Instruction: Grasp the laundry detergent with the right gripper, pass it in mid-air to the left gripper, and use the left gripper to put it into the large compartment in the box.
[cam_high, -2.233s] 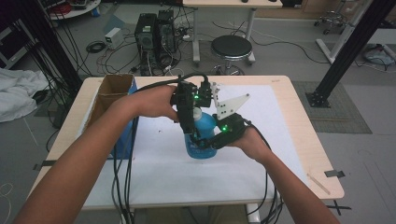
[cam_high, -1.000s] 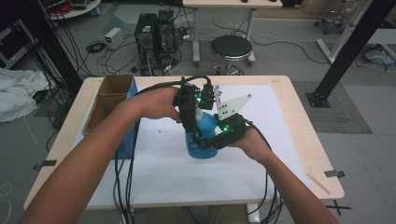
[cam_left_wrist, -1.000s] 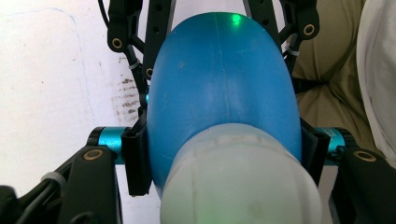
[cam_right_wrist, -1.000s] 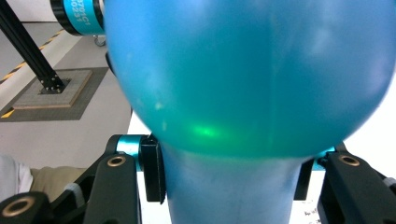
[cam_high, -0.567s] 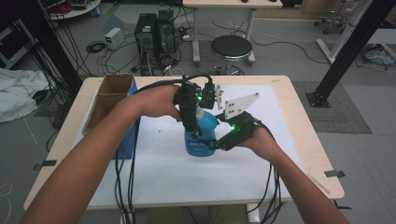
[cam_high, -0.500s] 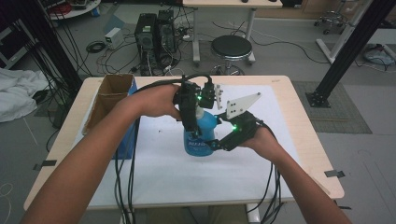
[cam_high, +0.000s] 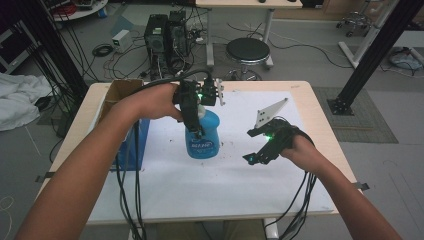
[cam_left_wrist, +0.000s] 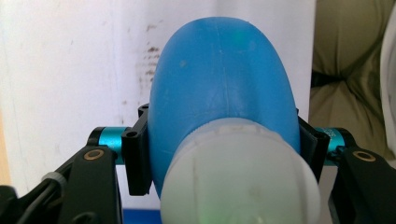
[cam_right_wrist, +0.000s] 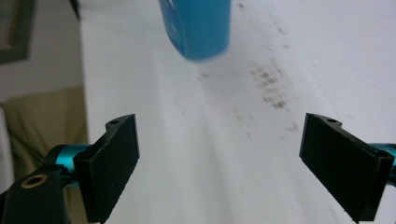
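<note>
A blue plastic bottle (cam_high: 207, 142) with a printed label stands upright on the white sheet (cam_high: 210, 190) at the table's middle. My left gripper (cam_high: 196, 131) comes down from above and is shut on the bottle's upper part. In the left gripper view both pads press the bottle (cam_left_wrist: 224, 84) just below its white cap (cam_left_wrist: 238, 182). My right gripper (cam_high: 252, 159) hovers to the right of the bottle, apart from it. Its jaws have just been opening and stand open with nothing between them (cam_right_wrist: 229, 158). The bottle's base (cam_right_wrist: 198, 25) shows farther off in the right gripper view.
An open cardboard box (cam_high: 120, 92) sits at the table's left edge, with a blue box (cam_high: 137, 145) in front of it. Black cables (cam_high: 130, 200) trail off the near edge from both hands. Dark specks (cam_right_wrist: 271, 88) mark the sheet.
My right gripper let go of the bottle, opened, and drew away to the right. The left gripper kept its hold on the bottle's top.
</note>
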